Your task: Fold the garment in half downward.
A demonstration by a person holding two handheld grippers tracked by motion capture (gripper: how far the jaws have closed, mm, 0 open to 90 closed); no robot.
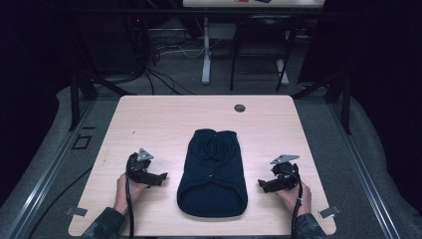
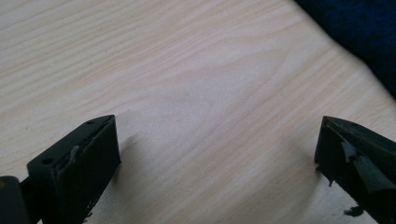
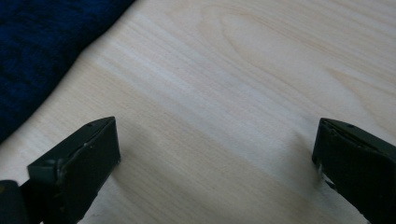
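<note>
Pale wood-grain table [image 1: 149, 119] with a smooth matt finish, fuzzy dark navy knit cloth on the sweater [image 1: 213, 174], scuffed matt black plastic on both sets of jaws.

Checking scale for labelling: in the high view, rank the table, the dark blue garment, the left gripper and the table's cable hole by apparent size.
1. table
2. dark blue garment
3. left gripper
4. cable hole

No text, label, brand, number or sign can be read anywhere in these views.
</note>
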